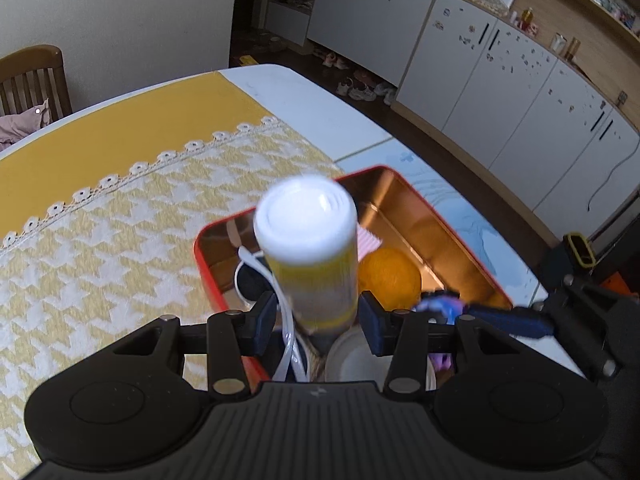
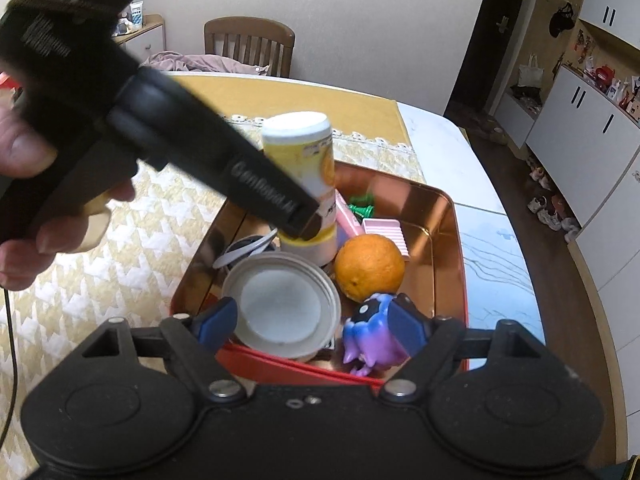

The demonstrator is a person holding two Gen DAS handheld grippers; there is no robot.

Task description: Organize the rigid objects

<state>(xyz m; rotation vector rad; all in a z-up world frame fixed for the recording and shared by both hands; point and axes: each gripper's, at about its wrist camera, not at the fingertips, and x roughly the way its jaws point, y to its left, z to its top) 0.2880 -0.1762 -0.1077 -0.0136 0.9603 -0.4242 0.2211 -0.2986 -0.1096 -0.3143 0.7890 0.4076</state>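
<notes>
The left gripper (image 1: 318, 316) clasped an upright yellow-and-white cylindrical canister with a white lid (image 1: 310, 252) over the red-rimmed, copper-lined metal tin (image 2: 454, 248) on the yellow houndstooth tablecloth (image 1: 100, 232). The right gripper (image 2: 310, 326) stood wide, nothing pinched, straddling a round grey lid (image 2: 280, 304) and a purple-blue toy figure (image 2: 370, 336) beside an orange (image 2: 369, 266).

Soft, even indoor light fills both fisheye views, with cabinets (image 1: 500, 64) bowing at the edges. The yellow bottle (image 1: 310, 256) smears with motion blur in the left wrist view. Warm glare glows off the copper tin (image 2: 444, 216) wall behind the orange (image 2: 369, 267); a blurred hand (image 2: 24, 168) looms near the lens.
</notes>
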